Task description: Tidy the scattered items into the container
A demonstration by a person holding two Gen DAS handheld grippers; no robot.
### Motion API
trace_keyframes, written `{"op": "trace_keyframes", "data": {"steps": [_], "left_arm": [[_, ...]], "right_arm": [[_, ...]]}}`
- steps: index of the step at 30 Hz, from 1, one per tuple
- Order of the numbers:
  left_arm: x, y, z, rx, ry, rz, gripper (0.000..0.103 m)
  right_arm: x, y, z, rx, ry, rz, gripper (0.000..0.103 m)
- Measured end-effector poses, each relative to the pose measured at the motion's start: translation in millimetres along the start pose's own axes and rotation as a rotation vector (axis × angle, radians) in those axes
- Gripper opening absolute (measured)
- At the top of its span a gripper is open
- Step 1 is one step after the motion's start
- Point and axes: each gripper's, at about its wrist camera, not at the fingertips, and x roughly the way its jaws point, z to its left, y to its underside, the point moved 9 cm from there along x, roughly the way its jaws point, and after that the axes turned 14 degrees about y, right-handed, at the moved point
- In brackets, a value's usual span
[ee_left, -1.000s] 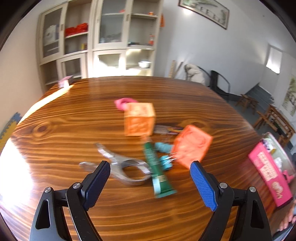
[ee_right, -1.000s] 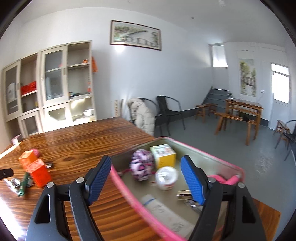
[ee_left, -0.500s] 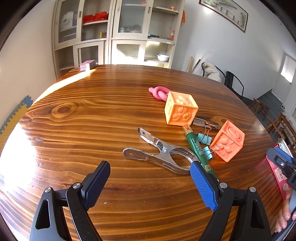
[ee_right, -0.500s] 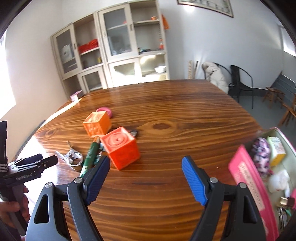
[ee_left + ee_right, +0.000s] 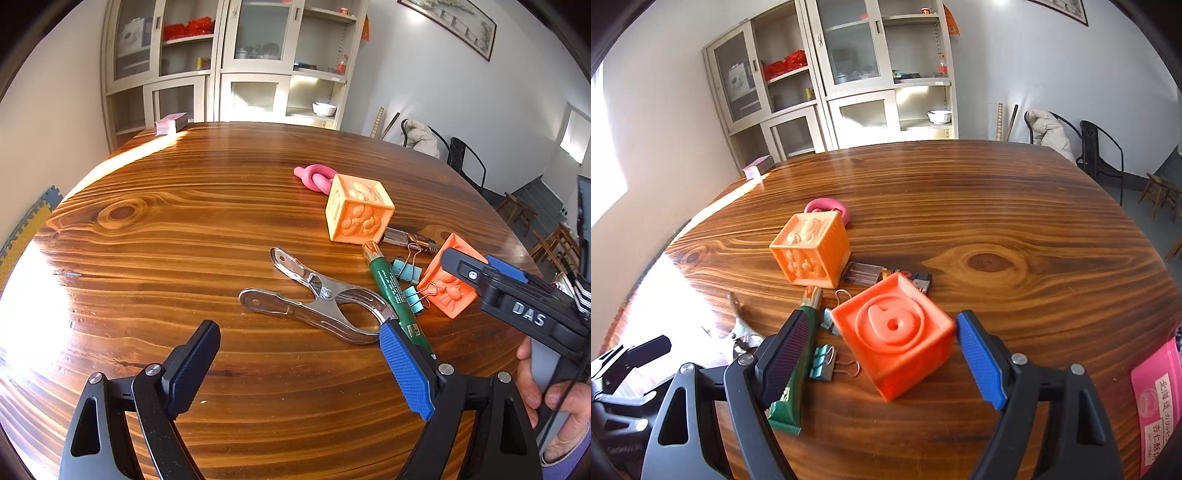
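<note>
Scattered items lie on a wooden table (image 5: 184,221). A red-orange toy cube (image 5: 894,332) sits between the jaws of my open right gripper (image 5: 882,354), untouched; it also shows in the left wrist view (image 5: 448,286). A lighter orange cube (image 5: 812,251) stands behind it, also seen in the left wrist view (image 5: 360,214). A green tube (image 5: 393,291), teal binder clips (image 5: 823,360), a lighter (image 5: 886,275) and a pink ring (image 5: 314,177) lie around. A metal clamp (image 5: 317,302) lies just ahead of my open, empty left gripper (image 5: 299,369). The pink container (image 5: 1158,402) is at the right edge.
A small pink stack (image 5: 170,122) sits at the table's far left corner. Cabinets (image 5: 229,62) stand behind the table, chairs (image 5: 1100,147) to the right. My right gripper's body (image 5: 517,306) shows at the right of the left wrist view.
My right gripper has swung from the container to the pile and now straddles the red-orange cube. My left gripper has moved closer to the metal clamp.
</note>
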Motion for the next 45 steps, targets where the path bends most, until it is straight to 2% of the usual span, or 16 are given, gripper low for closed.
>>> {"op": "trace_keyframes", "data": {"steps": [5, 10, 11, 13, 21, 27, 36, 45], "left_arm": [[3.2, 1.7, -2.4, 0.007, -0.001, 0.010, 0.090], [6.0, 3.1, -3.5, 0.014, -0.005, 0.015, 0.090], [6.3, 3.2, -3.6, 0.016, -0.005, 0.016, 0.090], [6.5, 3.0, -3.3, 0.017, -0.007, 0.014, 0.090], [8.9, 4.2, -3.0, 0.016, -0.004, 0.016, 0.090], [16.8, 3.9, -8.7, 0.031, -0.010, 0.016, 0.090], [29.9, -4.5, 9.7, -0.028, -0.085, 0.012, 0.090], [29.8, 1.2, 23.7, -0.022, -0.137, 0.049, 0.090]], "right_arm": [[17.2, 5.9, -4.8, 0.011, 0.030, 0.048, 0.084], [26.3, 11.0, -6.3, 0.004, 0.025, 0.083, 0.084], [26.7, 11.4, -7.1, 0.006, 0.023, 0.087, 0.084], [25.5, 12.0, -7.8, 0.013, 0.007, 0.088, 0.077], [8.7, 20.3, -25.9, 0.026, 0.049, 0.084, 0.075], [-12.5, 24.7, -43.4, 0.063, 0.071, 0.065, 0.076], [-47.3, 28.8, -39.8, 0.043, 0.077, -0.017, 0.076], [-53.9, 30.8, -44.5, 0.062, 0.080, -0.032, 0.076]]}}
